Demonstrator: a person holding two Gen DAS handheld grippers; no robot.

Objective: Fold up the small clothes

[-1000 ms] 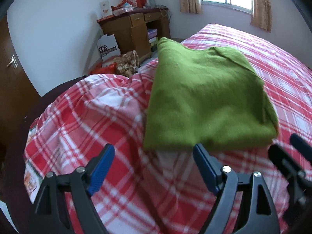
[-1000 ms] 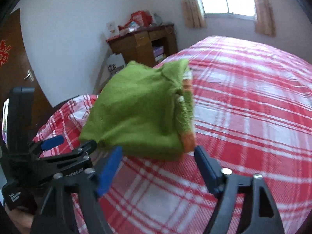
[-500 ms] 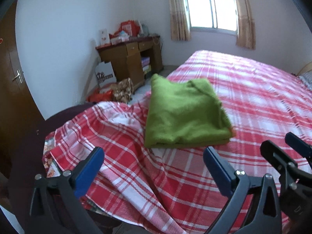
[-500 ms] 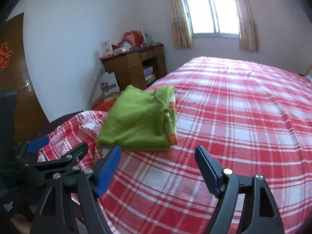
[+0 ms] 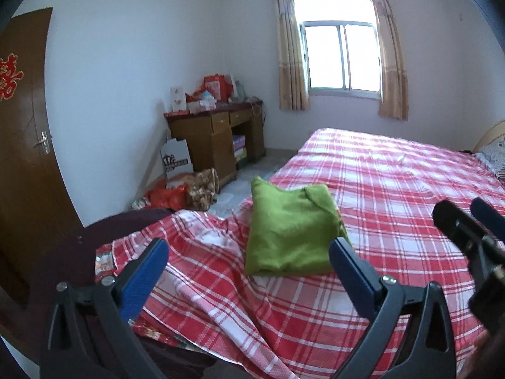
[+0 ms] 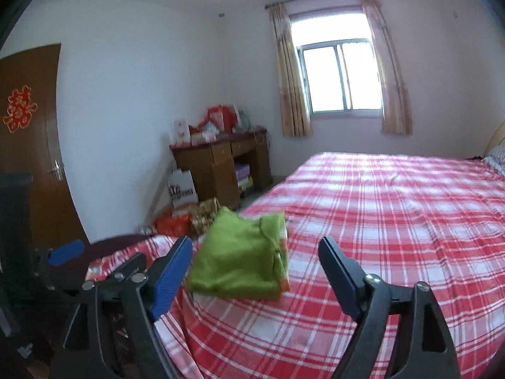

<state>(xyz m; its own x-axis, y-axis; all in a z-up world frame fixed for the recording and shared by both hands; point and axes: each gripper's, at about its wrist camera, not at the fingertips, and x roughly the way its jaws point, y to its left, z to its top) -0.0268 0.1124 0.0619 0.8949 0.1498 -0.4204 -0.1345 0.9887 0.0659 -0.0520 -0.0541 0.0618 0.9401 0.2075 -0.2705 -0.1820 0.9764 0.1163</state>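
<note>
Hidden: sweater's [image 5: 288, 233] underside and sleeves are tucked out of sight; the right view blurs its orange-trimmed edge [image 6: 285, 279].
Sweater: green, soft knit, folded into a rough rectangle, lying on the red plaid bedsheet [image 5: 394, 189] near the bed's corner — at 12 o'clock from both grippers.
Left gripper [image 5: 247, 260]: blue-padded fingers wide apart, holding nothing.
Right gripper [image 6: 255, 267]: fingers spread, clear of the cloth.
Change: both grippers have drawn back and risen — sweater looks smaller, desk [image 5: 217, 139] and window [image 5: 342, 57] now fully visible.

black gripper frames, blue fingers [image 5: 143, 279], silver screws [image 6: 372, 279]
</note>
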